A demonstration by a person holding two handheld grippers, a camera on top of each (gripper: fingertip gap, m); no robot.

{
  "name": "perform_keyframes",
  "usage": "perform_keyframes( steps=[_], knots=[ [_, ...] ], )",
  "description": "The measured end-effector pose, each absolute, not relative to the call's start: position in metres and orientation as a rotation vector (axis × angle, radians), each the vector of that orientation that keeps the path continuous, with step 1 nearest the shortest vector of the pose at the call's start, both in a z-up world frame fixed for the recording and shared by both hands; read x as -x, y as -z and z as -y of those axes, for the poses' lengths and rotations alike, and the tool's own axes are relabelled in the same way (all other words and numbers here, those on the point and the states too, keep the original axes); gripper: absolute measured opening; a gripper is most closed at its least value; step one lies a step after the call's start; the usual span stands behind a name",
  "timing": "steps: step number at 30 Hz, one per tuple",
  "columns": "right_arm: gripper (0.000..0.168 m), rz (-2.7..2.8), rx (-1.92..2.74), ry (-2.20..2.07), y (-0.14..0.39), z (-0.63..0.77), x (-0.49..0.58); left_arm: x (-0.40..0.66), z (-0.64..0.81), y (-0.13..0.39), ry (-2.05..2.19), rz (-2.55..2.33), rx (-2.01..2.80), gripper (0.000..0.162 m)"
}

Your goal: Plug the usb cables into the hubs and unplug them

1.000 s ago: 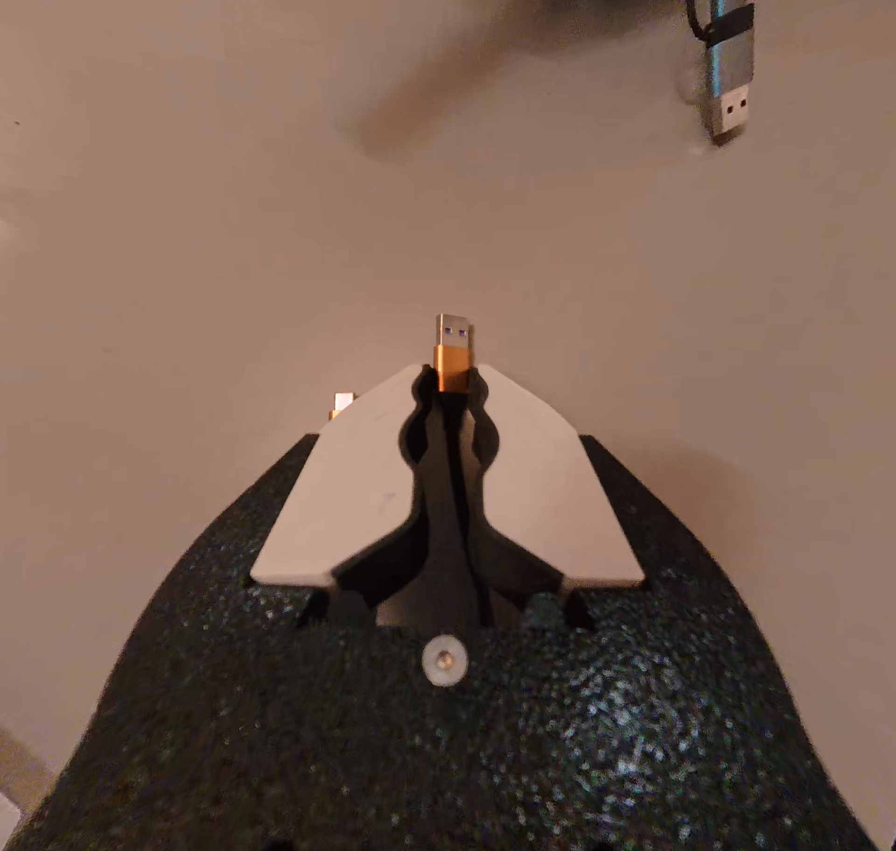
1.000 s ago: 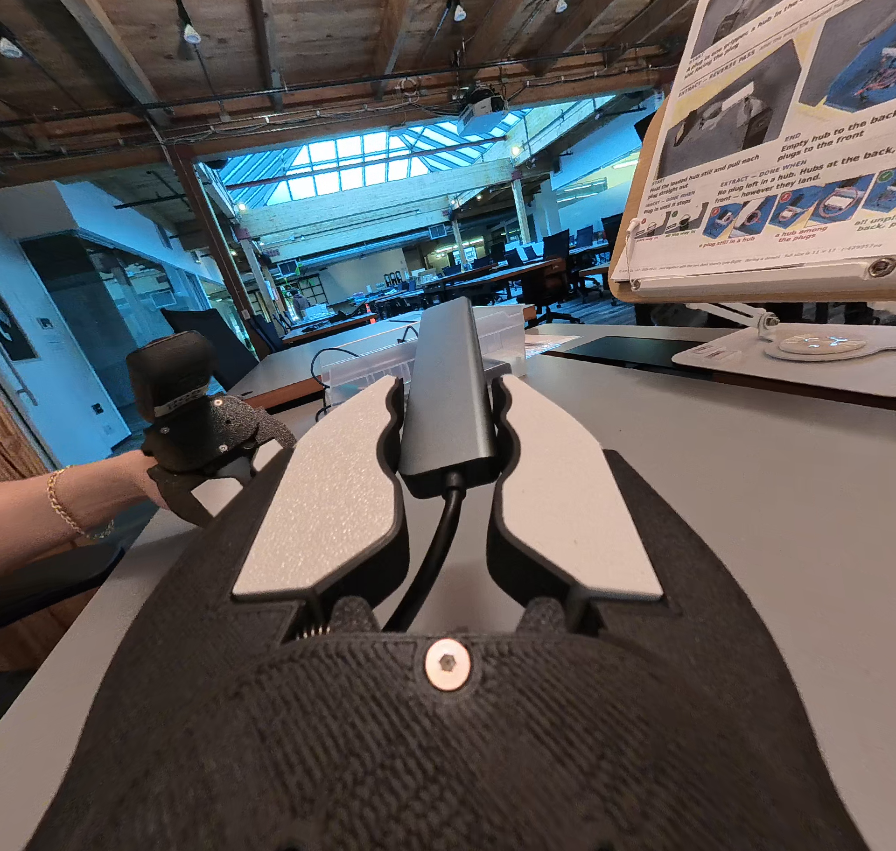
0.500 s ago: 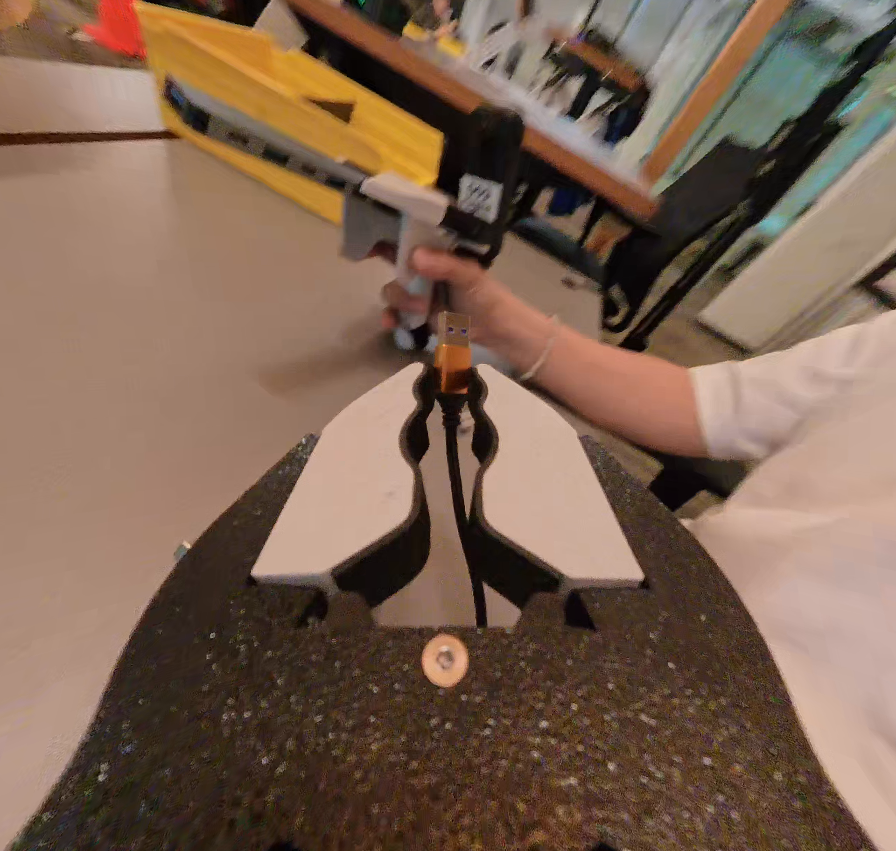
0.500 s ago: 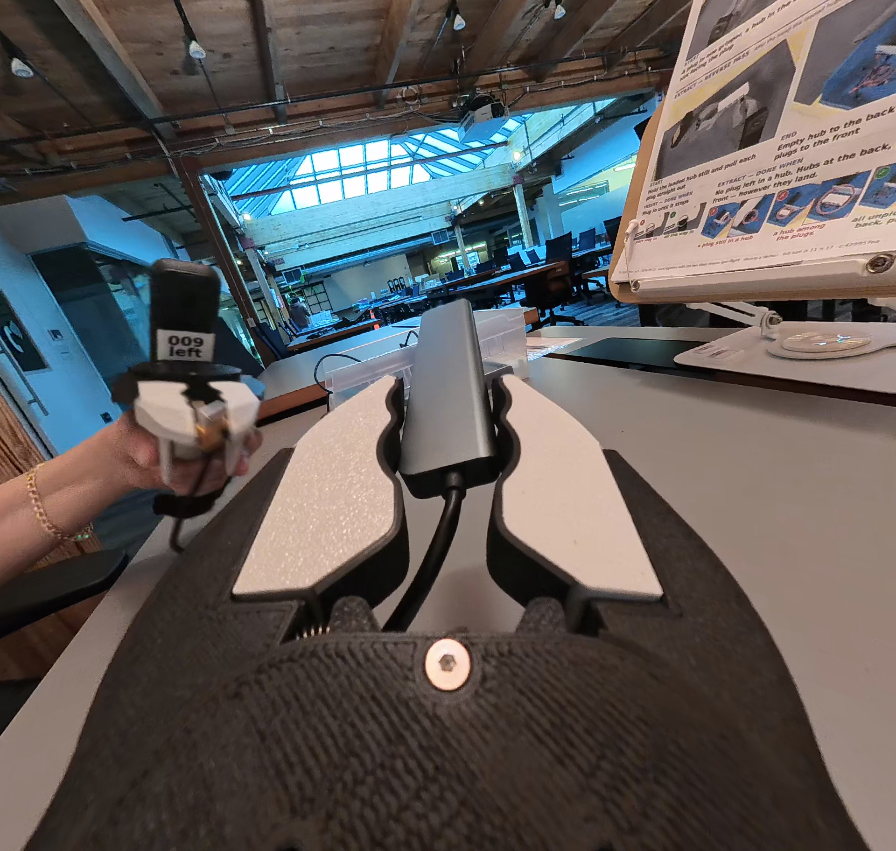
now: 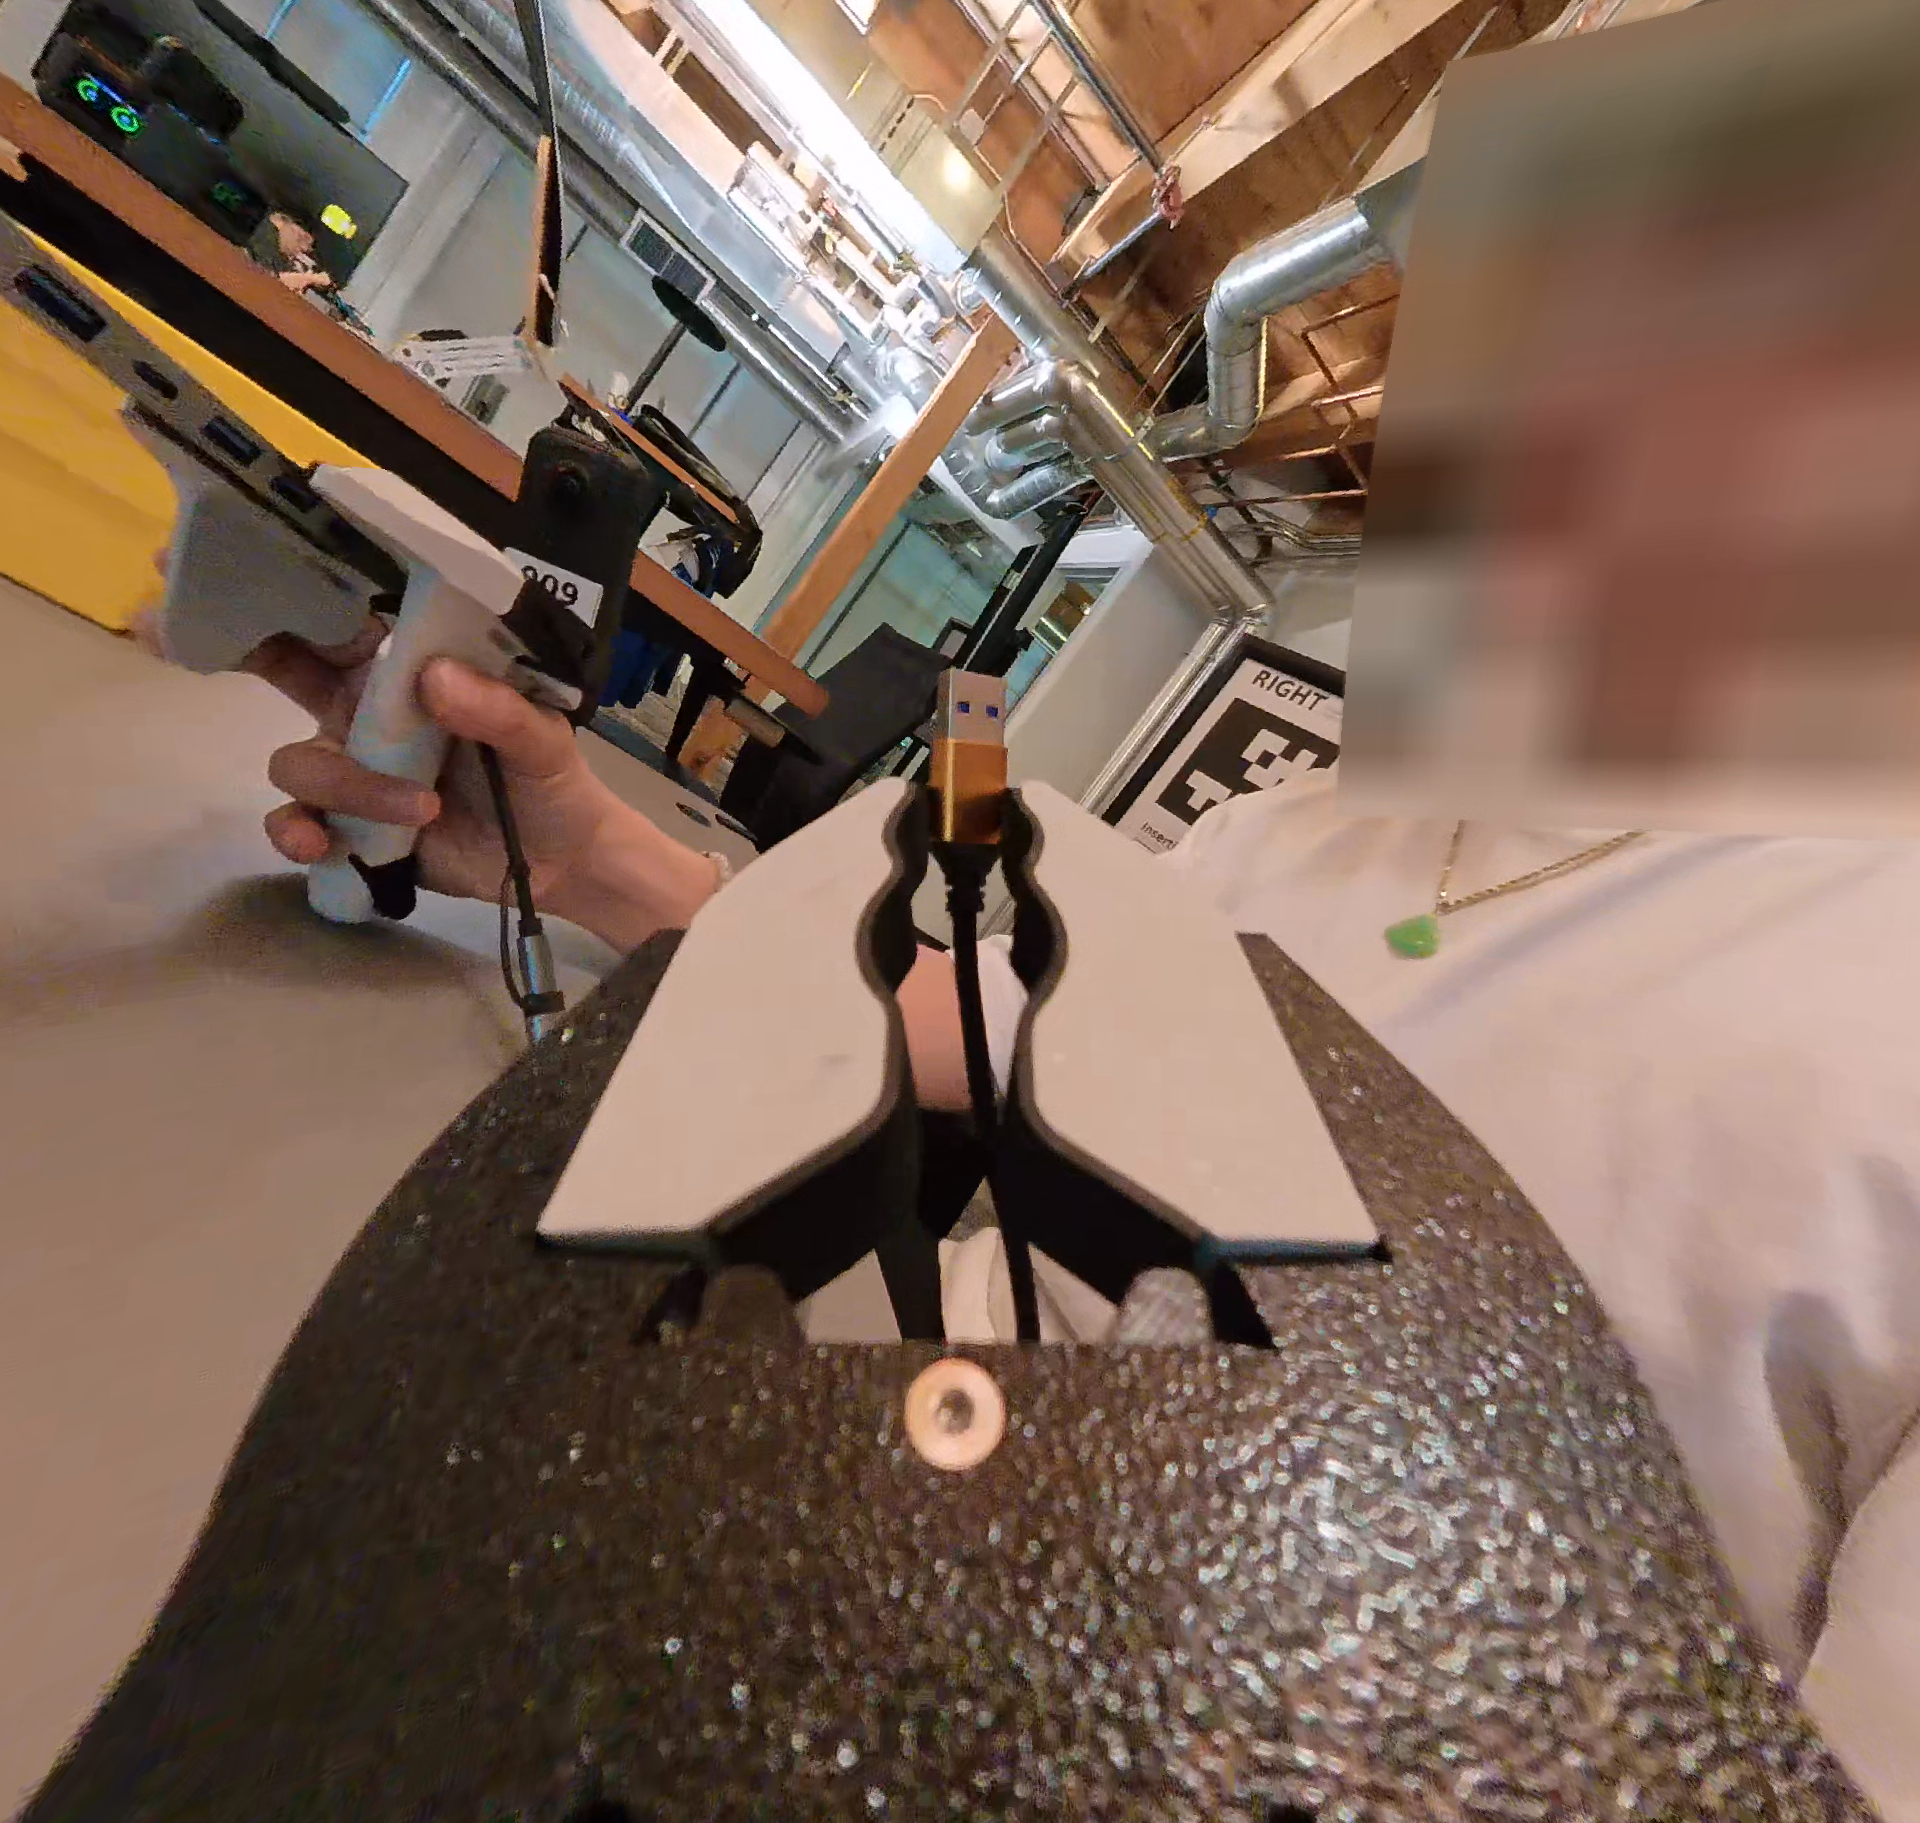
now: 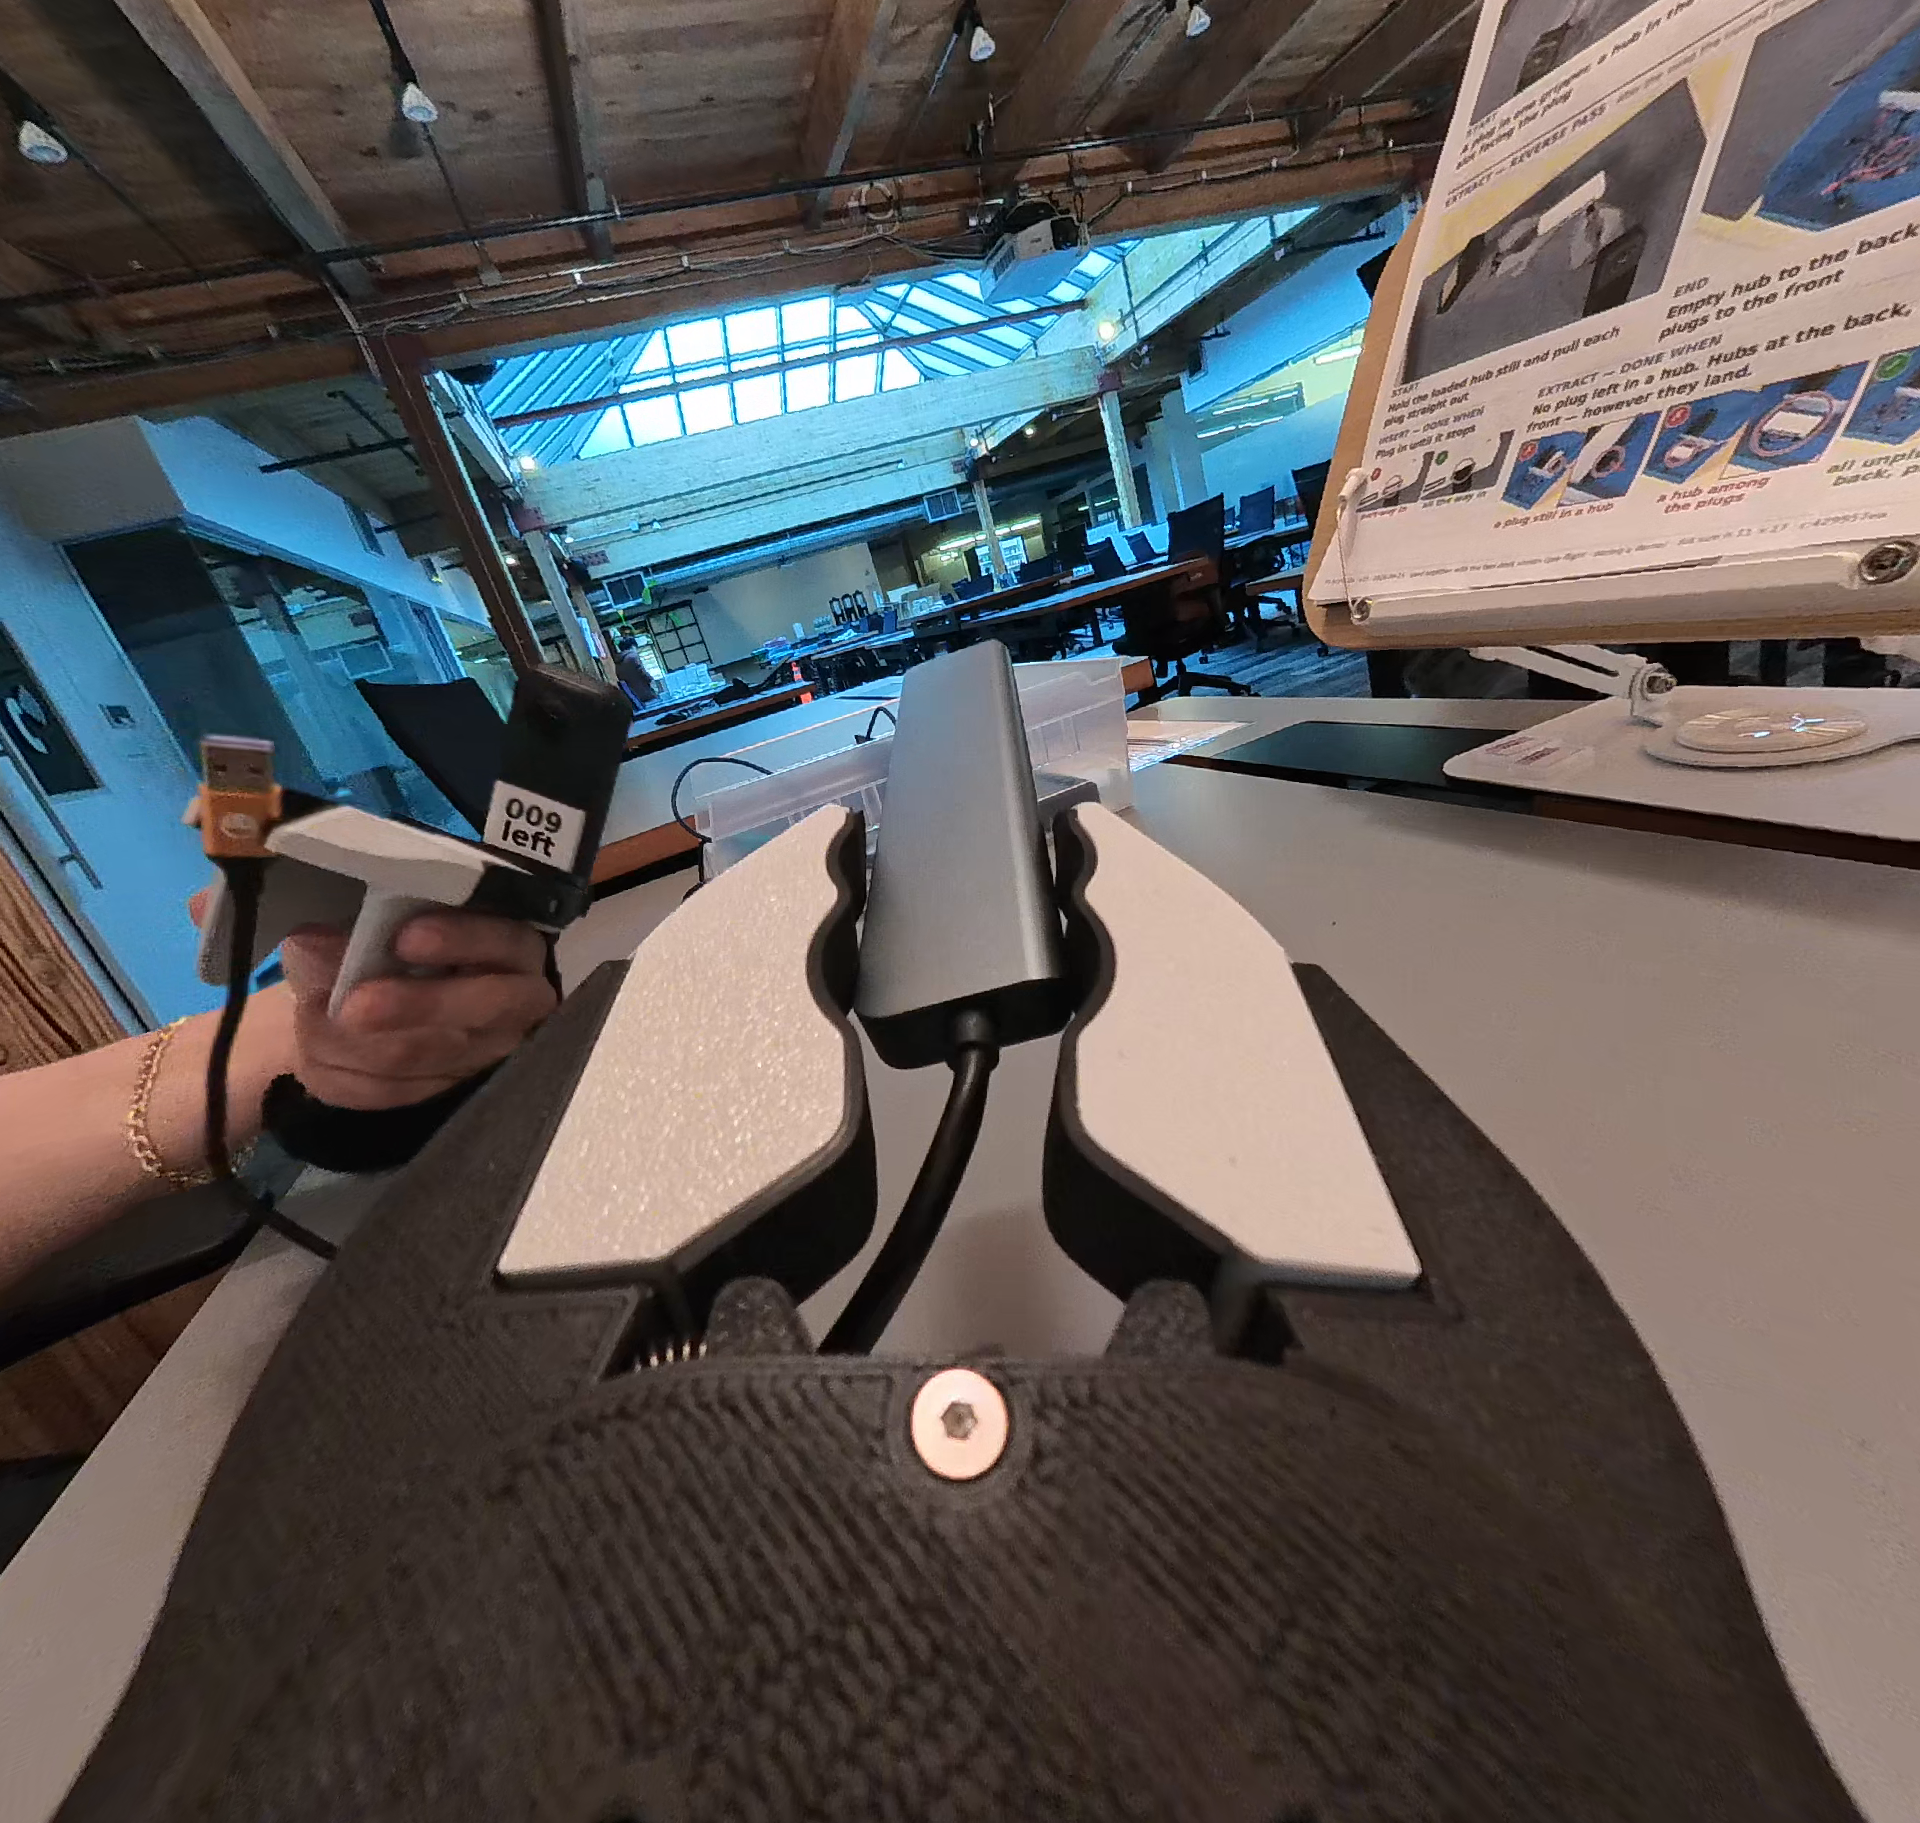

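Observation:
My left gripper [image 5: 968,807] is shut on an orange-collared USB plug [image 5: 970,786], whose metal tip points up and forward; its black cable [image 5: 977,1025] runs back between the fingers. My right gripper [image 6: 961,828] is shut on a dark grey USB hub [image 6: 956,838], held above the table with its black cable [image 6: 925,1181] trailing back. The left wrist view shows the right gripper [image 5: 260,516] at the left, holding the hub [image 5: 125,350] with its row of ports in sight. The right wrist view shows the left gripper [image 6: 249,859] and plug [image 6: 237,797] at the left, apart from the hub.
The grey table [image 6: 1558,1046] lies below both grippers. An instruction board [image 6: 1662,319] on a stand is at the right, and a clear plastic box [image 6: 769,786] sits behind the hub. A yellow block [image 5: 62,443] lies behind the hub. The person in a white shirt [image 5: 1558,1098] is close. My left tips are about 40 centimeters from the yellow block [image 5: 62,443], my right tips only 20 centimeters.
The left gripper has swung up from facing the table to facing the right gripper and the person, still holding the plug. The right gripper and hub have barely moved.

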State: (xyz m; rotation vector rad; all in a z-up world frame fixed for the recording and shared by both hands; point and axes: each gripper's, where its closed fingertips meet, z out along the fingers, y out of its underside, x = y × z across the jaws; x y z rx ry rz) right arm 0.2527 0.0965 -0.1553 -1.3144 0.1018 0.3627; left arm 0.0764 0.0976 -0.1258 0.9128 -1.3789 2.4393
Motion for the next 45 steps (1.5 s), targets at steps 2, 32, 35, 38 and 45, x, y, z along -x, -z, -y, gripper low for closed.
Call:
perform_keyframes(
  steps=[2, 32, 35, 38, 45],
  knots=[
    [0.035, -0.106, 1.311, -0.366, 0.155, -0.096, -0.253, -0.08, -0.1, 0.125, -2.457, 1.346, -0.91, 0.013],
    [0.035, -0.104, 1.318, -0.361, 0.156, -0.097, -0.253, -0.124, -0.154, 0.197, -2.041, 1.99, -1.609, 0.013],
    [0.035, -0.106, 1.315, -0.362, 0.155, -0.097, -0.254, -0.145, -0.173, 0.161, -2.271, 2.225, -1.729, 0.013],
    [0.035, -0.107, 1.313, -0.362, 0.155, -0.097, -0.254, -0.156, -0.196, 0.126, -2.208, 2.892, -1.853, 0.013],
    [0.035, -0.106, 1.313, -0.362, 0.155, -0.097, -0.254, -0.157, -0.142, 0.179, -1.397, 3.742, -1.303, 0.013]
  ],
)
